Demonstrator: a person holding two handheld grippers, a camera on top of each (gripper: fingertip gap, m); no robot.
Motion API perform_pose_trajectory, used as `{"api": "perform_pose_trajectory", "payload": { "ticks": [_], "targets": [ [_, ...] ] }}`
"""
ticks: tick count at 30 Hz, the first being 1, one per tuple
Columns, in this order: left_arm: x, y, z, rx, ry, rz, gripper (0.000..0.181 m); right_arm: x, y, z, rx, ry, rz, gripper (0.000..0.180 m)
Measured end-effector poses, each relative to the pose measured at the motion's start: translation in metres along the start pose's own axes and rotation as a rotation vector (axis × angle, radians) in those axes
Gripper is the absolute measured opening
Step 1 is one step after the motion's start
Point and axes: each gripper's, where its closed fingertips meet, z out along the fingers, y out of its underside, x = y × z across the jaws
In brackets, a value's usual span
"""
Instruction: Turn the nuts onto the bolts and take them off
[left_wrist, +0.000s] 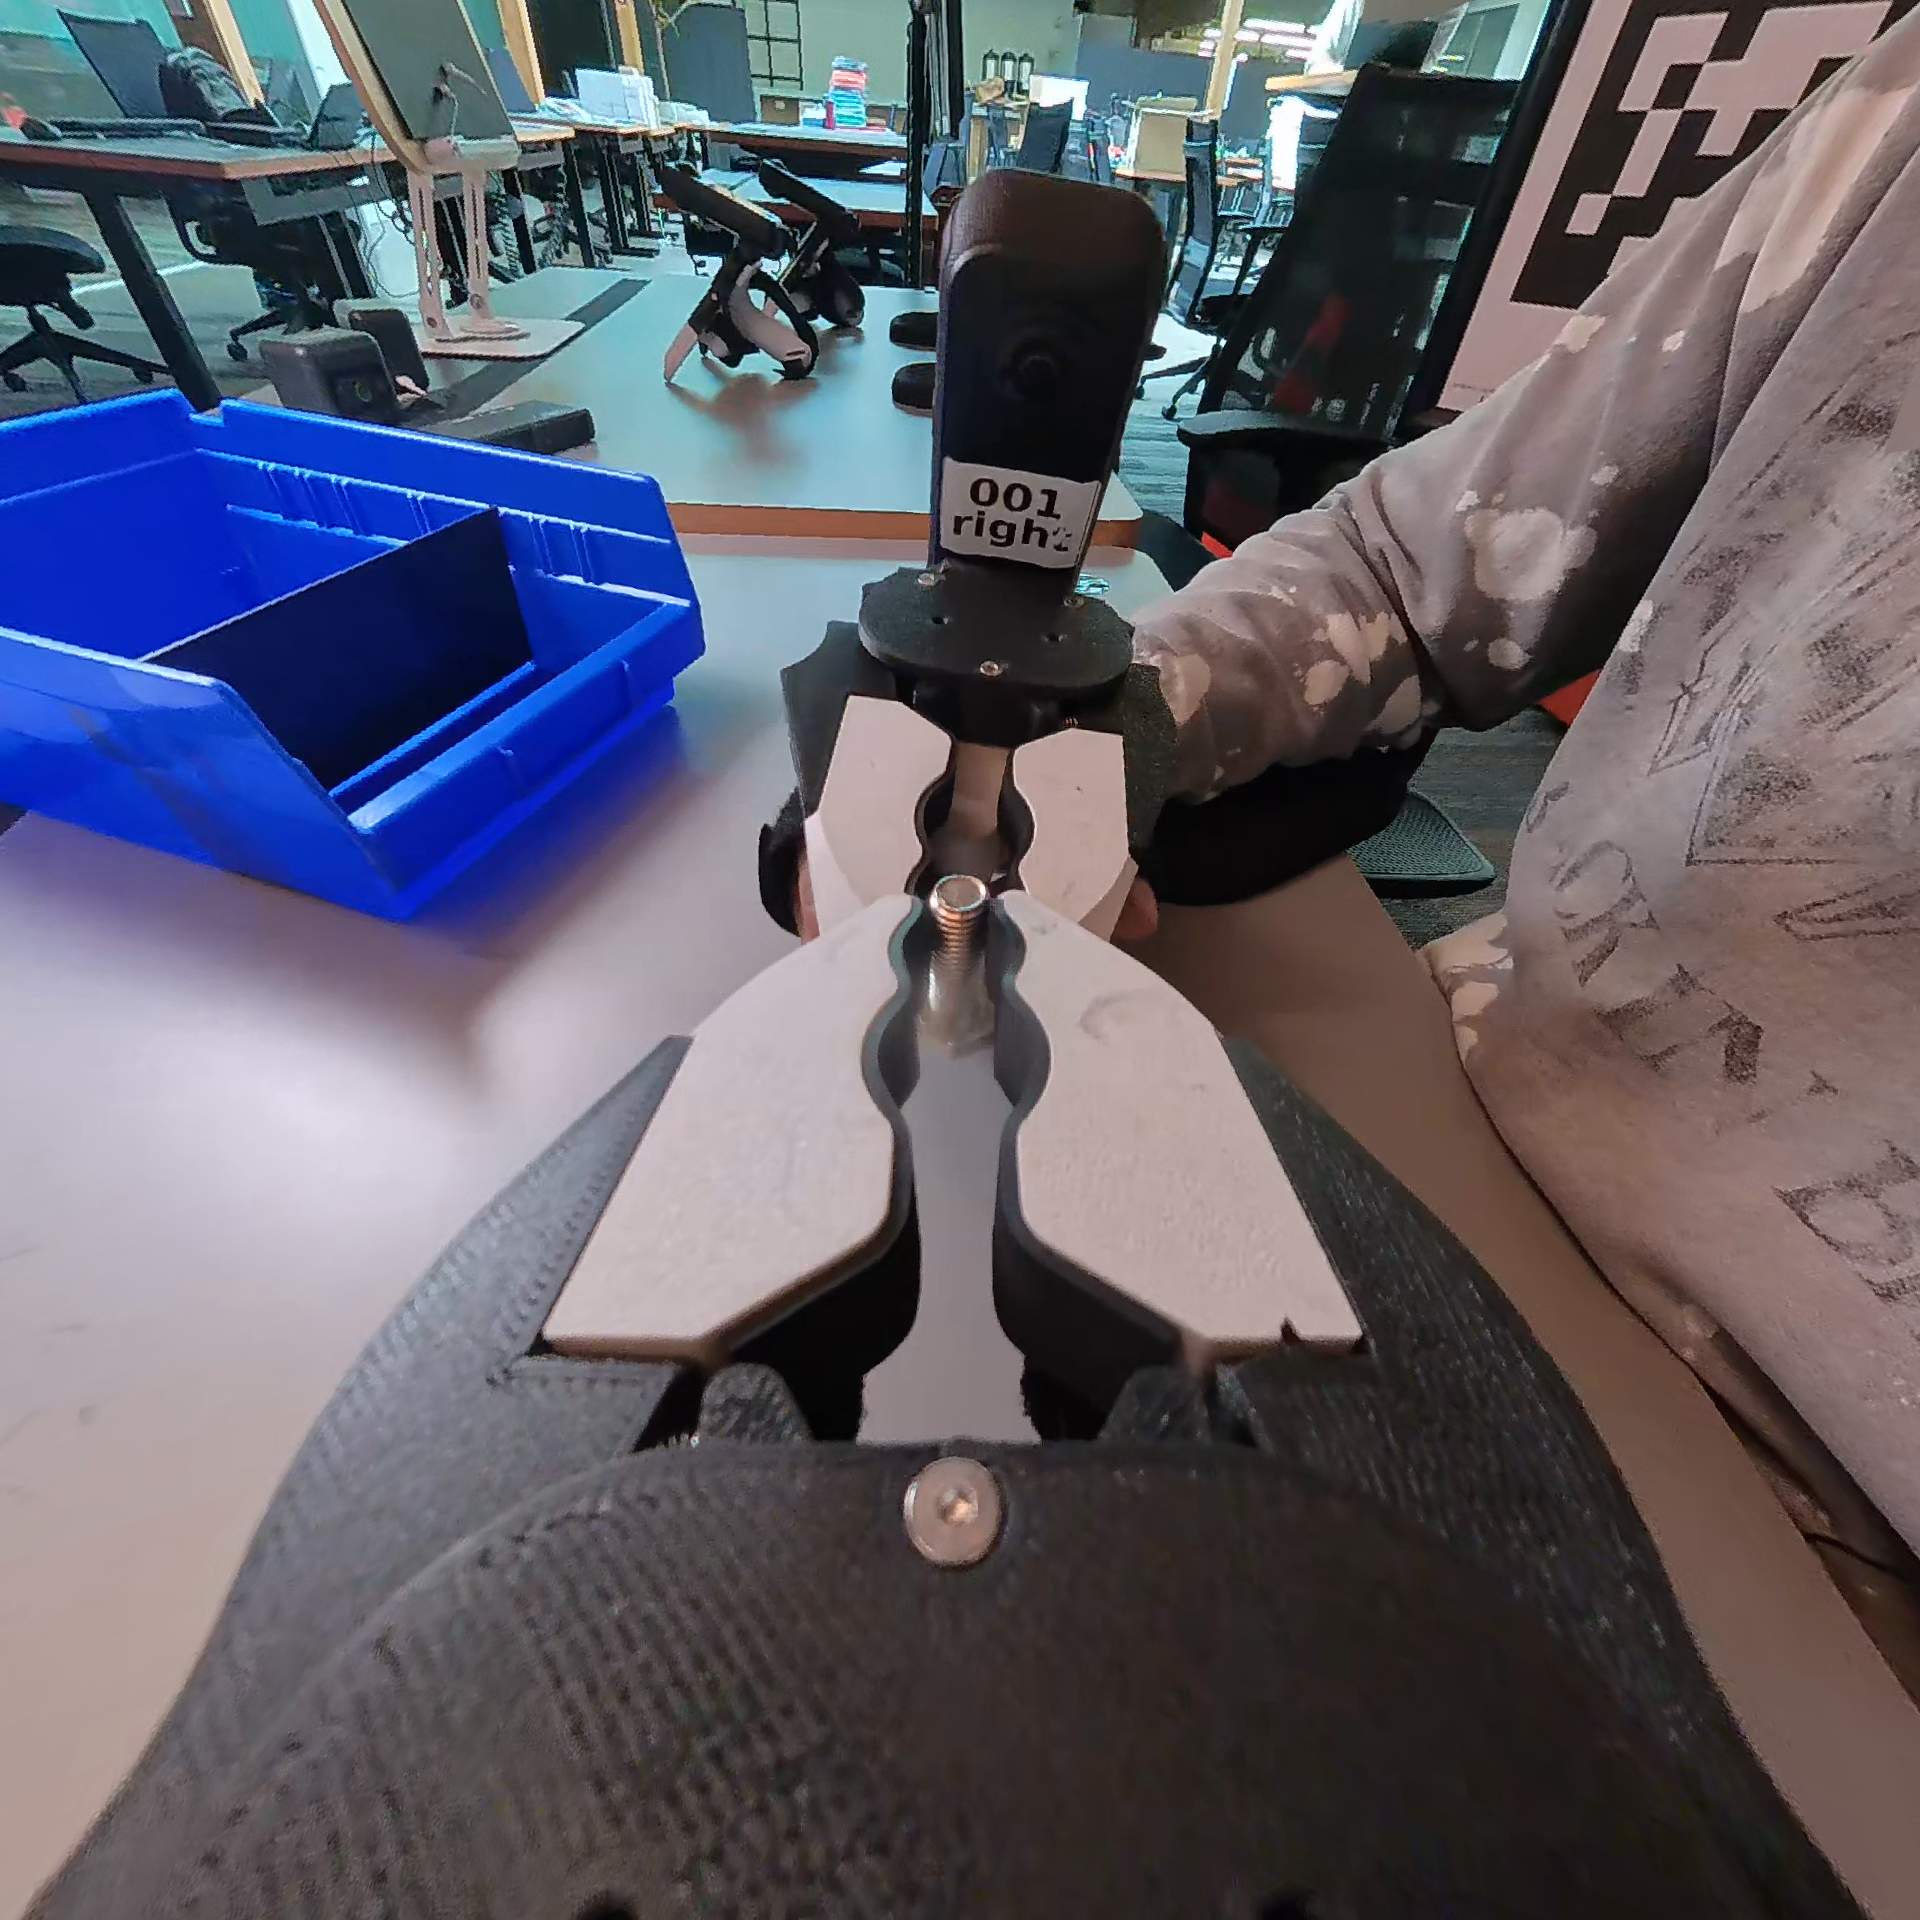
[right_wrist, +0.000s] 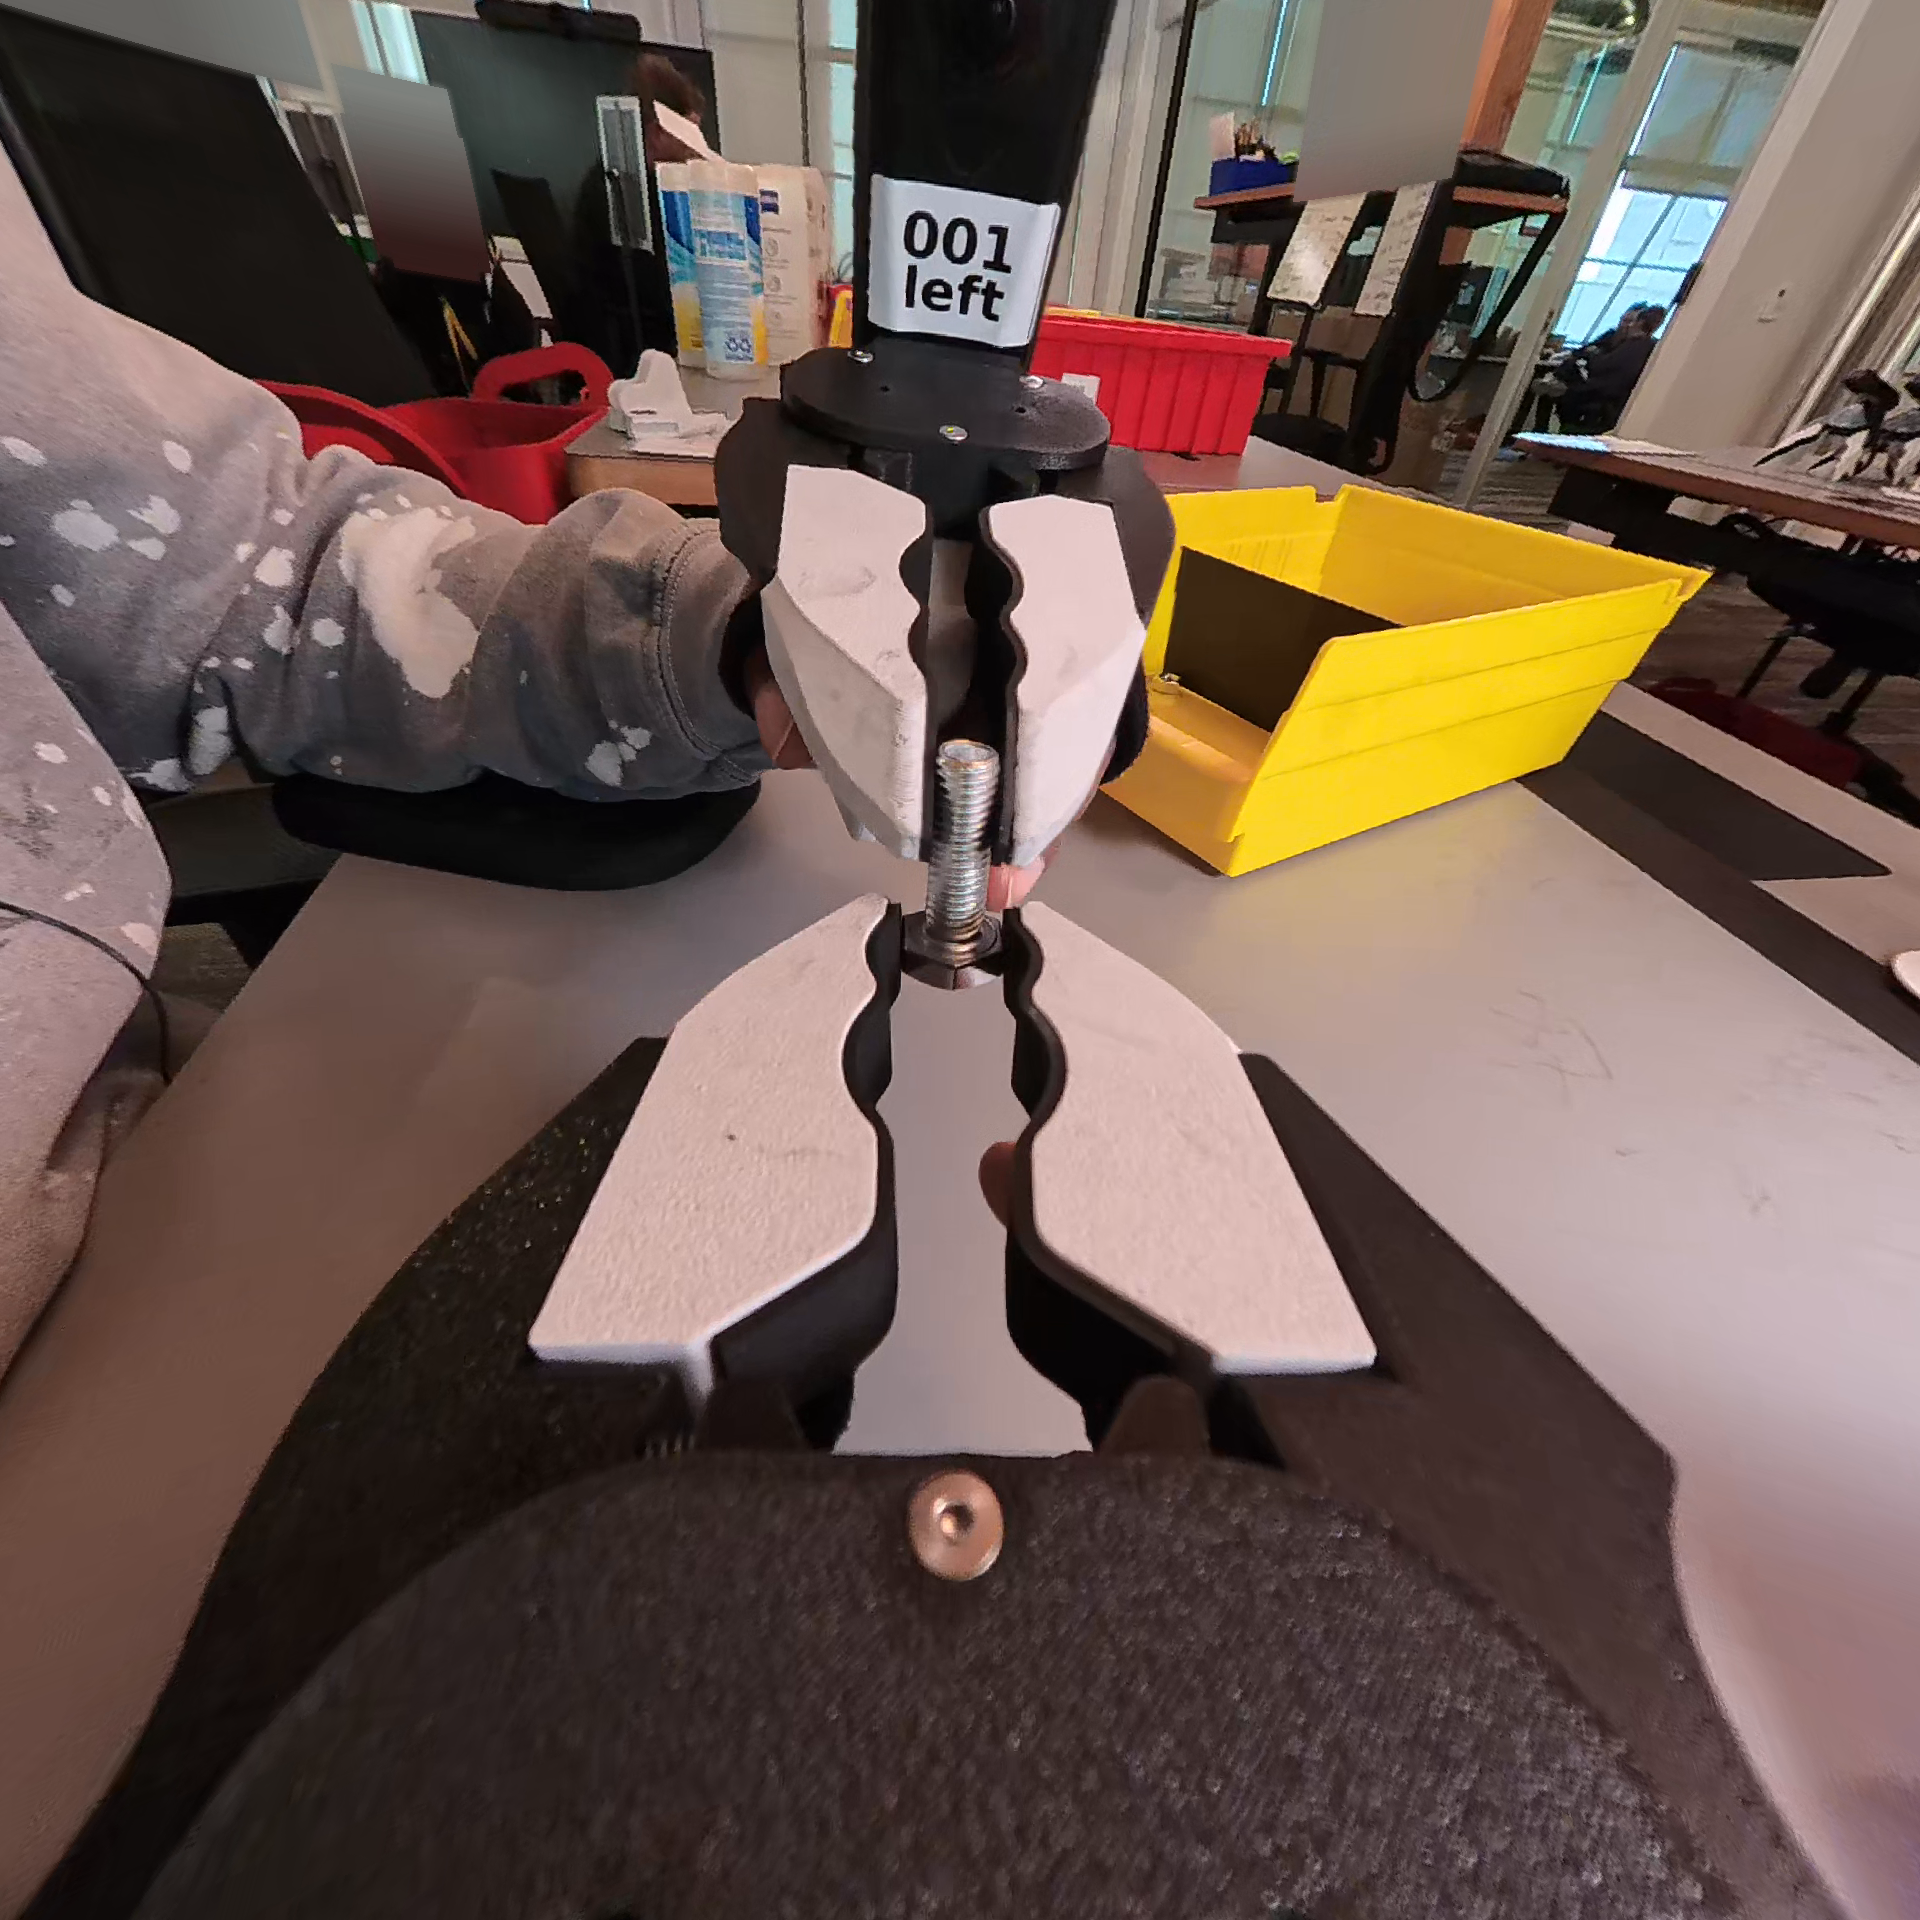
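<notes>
A silver threaded bolt is clamped between the white fingers of my left gripper, which is shut on its shank above the grey table. My right gripper faces it tip to tip. In the right wrist view my right gripper is shut on a dark hex nut that sits on the bolt. The bolt runs from the nut into the left gripper. A person's hands in grey speckled sleeves hold both grippers.
A blue bin with a dark divider stands to the left on the table. A yellow bin stands on the other side. A red basket and a red crate sit behind. Spare grippers lie on a farther table. The grippers are tip to tip, or close to it.
</notes>
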Motion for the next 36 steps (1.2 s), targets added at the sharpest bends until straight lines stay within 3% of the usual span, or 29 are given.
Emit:
{"api": "perform_pose_trajectory", "payload": {
  "ticks": [23, 26, 31, 34, 36],
  "targets": [
    [0.001, -0.013, -0.002, 0.071, -0.005, 0.020, 0.010, 0.000, -0.008, -0.001, 0.038, -0.003, 0.015, 0.018],
    [-0.004, -0.023, -0.008, 0.109, -0.034, -0.003, 0.026, 0.002, -0.011, -0.003, 0.054, 0.002, 0.022, 0.018],
    [-0.052, -0.054, -0.079, 0.135, -0.325, -0.014, 0.032, 0.009, -0.017, -0.009, 0.088, 0.033, 0.047, 0.018],
    [-0.090, -0.050, -0.147, 0.018, -0.588, -0.060, 0.031, 0.016, -0.020, -0.014, 0.098, 0.057, 0.060, 0.018],
    [-0.113, -0.031, -0.192, -0.157, -0.739, -0.146, 0.030, 0.019, -0.020, -0.016, 0.097, 0.068, 0.064, 0.018]
  ]
}}
